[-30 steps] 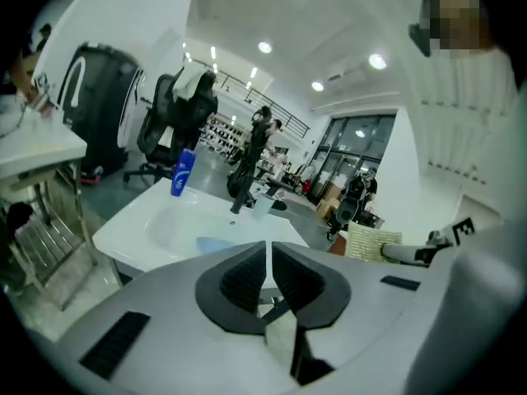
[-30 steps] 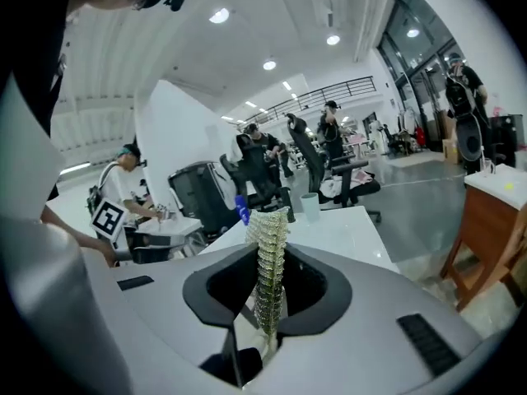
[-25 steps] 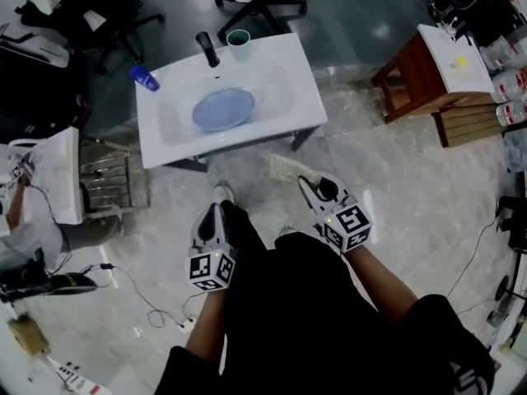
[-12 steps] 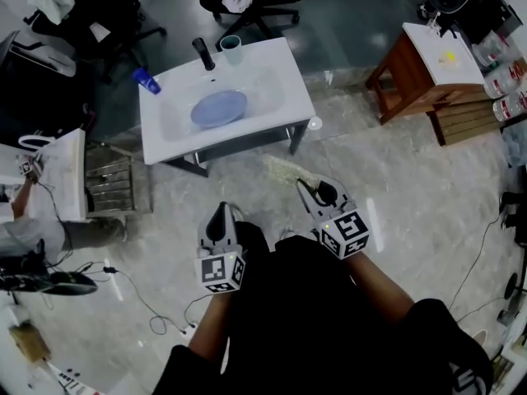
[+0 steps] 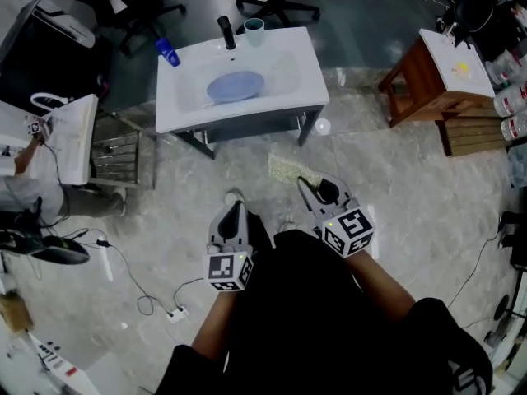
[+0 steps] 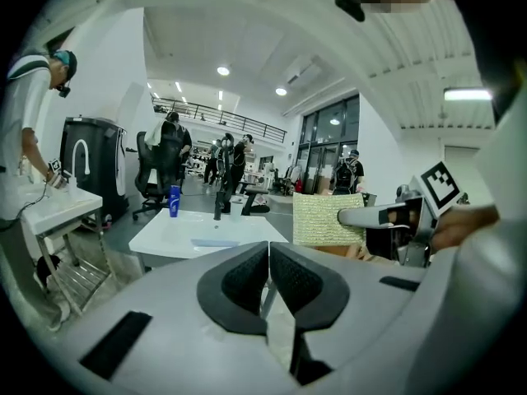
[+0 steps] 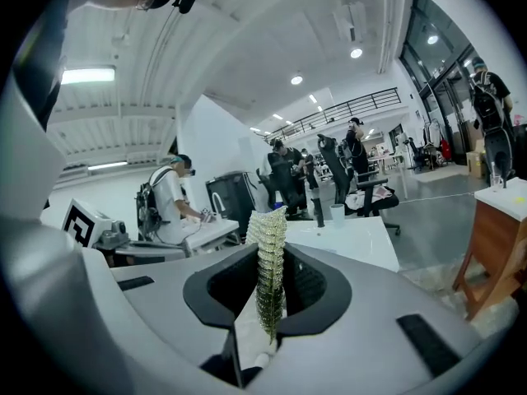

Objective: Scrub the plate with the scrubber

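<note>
Grey floor lies between the person and the white sink point(image 5: 305, 89), which stands well ahead. The blue plate point(image 5: 235, 85) lies in the sink, flat I think, though it is too far off to be sure. The right gripper point(image 5: 306, 184) is squeezed on the yellow scrubber point(image 5: 286, 168), which sticks out in front. The left gripper point(image 5: 234, 211) is closed with nothing in it.

What could go wrong? The scrubber is thin and floppy, so a hard push may bend it or pull it loose. With nothing holding the plate, it may slide about. A wide swing could knock the cup point(image 5: 254, 26) by the tap point(image 5: 226, 33).
</note>
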### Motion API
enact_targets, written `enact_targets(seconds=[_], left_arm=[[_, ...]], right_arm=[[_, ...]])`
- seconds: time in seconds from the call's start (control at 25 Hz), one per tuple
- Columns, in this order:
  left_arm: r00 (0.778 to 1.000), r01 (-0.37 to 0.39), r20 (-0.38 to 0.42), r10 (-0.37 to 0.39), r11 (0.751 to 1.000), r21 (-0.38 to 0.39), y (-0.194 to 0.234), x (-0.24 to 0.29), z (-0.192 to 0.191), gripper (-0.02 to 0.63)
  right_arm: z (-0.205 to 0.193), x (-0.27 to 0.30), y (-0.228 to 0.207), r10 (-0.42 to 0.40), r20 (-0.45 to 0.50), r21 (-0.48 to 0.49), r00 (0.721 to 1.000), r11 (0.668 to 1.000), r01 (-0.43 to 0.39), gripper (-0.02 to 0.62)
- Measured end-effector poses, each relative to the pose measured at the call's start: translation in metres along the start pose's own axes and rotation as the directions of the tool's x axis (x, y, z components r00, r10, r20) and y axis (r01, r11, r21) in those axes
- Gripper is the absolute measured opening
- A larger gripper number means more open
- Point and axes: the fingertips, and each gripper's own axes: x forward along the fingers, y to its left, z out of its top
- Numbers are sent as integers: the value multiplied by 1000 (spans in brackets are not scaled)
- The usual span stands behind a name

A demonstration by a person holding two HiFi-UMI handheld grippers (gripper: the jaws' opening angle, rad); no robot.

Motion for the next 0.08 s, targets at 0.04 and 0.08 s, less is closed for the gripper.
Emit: enact_targets(seconds=[0.04, 0.08], left_arm=[[1000, 1, 1, -1, 1000, -6, 2, -1, -6, 6], [1000, 2, 3, -2, 1000, -12, 4, -2, -11, 6]], right_arm=[[-5, 2, 2, 6, -1, -4, 1000, 1000, -6, 63], [-10, 3, 5, 12, -3, -8, 1000, 1000, -13, 63]])
